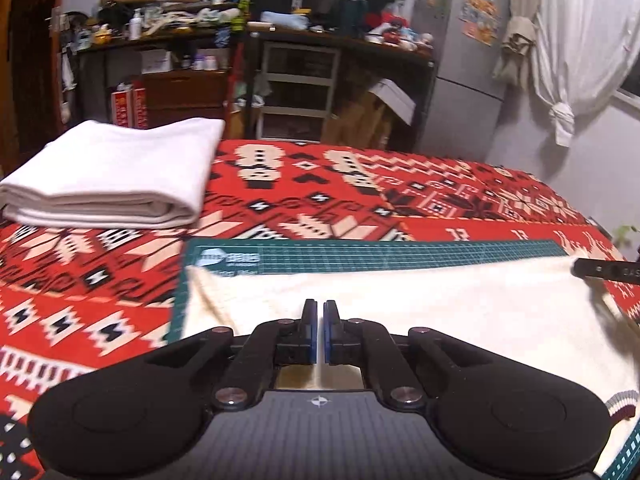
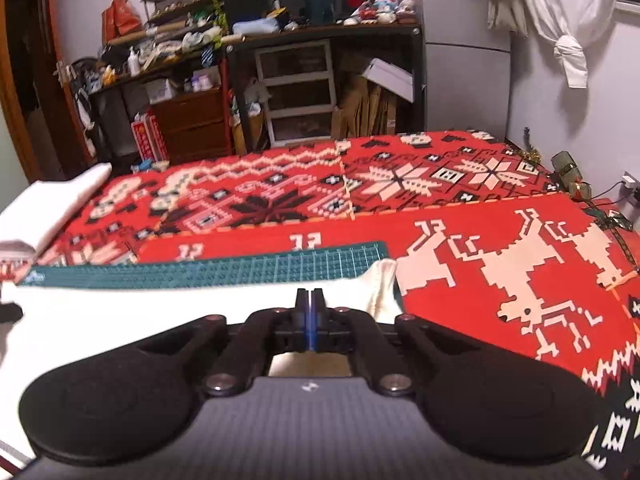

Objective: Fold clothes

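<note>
Lying flat across a green cutting mat (image 1: 360,256), cream garment (image 1: 440,312) spread wide, far edge just short of the mat's 12 o'clock border, striped cuff (image 1: 622,404) showing at 4 o'clock in the left wrist view. Seen again from the right wrist as a pale sheet (image 2: 160,312) with a bunched corner at 1 o'clock of the fingers, draped over the mat's (image 2: 200,272) right end.

Hovering low over the cloth, left tool (image 1: 319,308) narrowed to a thin slit between blue pads, nothing caught between them. Right tool (image 2: 309,300) pressed fully together, pads touching, nothing visibly pinched; its dark tip (image 1: 600,270) poking in at 3 o'clock of the left view, above the garment's right edge.

Resting at 10 o'clock, well apart from the mat, folded white stack (image 1: 112,172) on a red patterned blanket (image 1: 400,192). Covering the whole bed, same blanket (image 2: 500,264) with a pale deer figure at 3 o'clock in the right view.

Beyond the bed at 12 o'clock, cluttered dark shelves (image 1: 180,36), plastic drawers (image 2: 296,92), grey fridge (image 1: 460,60); knotted white curtain (image 1: 576,40) at 2 o'clock.
</note>
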`<state>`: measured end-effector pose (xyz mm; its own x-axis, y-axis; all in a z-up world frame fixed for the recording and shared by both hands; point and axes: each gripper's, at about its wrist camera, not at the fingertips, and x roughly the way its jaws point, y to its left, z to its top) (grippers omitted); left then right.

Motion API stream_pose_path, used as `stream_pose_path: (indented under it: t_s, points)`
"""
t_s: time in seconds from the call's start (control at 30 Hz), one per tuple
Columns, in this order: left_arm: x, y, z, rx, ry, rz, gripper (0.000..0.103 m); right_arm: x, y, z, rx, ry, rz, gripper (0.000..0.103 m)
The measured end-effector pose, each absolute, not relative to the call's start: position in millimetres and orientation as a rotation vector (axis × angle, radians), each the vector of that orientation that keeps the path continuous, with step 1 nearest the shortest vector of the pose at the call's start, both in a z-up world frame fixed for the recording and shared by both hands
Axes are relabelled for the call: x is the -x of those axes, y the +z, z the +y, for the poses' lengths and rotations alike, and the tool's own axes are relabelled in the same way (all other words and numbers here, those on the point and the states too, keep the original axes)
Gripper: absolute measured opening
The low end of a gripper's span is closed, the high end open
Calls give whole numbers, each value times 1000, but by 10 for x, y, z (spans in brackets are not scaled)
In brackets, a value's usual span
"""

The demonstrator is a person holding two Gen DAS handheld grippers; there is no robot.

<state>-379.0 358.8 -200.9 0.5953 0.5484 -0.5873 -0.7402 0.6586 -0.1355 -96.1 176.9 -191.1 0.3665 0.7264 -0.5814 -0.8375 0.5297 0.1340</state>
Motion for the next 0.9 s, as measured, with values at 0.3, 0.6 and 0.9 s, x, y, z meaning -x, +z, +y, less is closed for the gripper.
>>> stream_pose_path:
  t_s: [0.3, 0.6, 0.9]
  points:
    - [3356, -1942, 3363, 397, 622, 532, 7, 1442, -1897, 1923, 250, 1161, 646, 9]
    - [3646, -2073, 3385, 376, 646, 563, 5, 1254, -1962, 1659, 257, 1091, 658, 3]
    - [3872, -1936, 3318, 415, 654, 533, 5, 1269, -1832, 1439, 237, 1128, 630, 8]
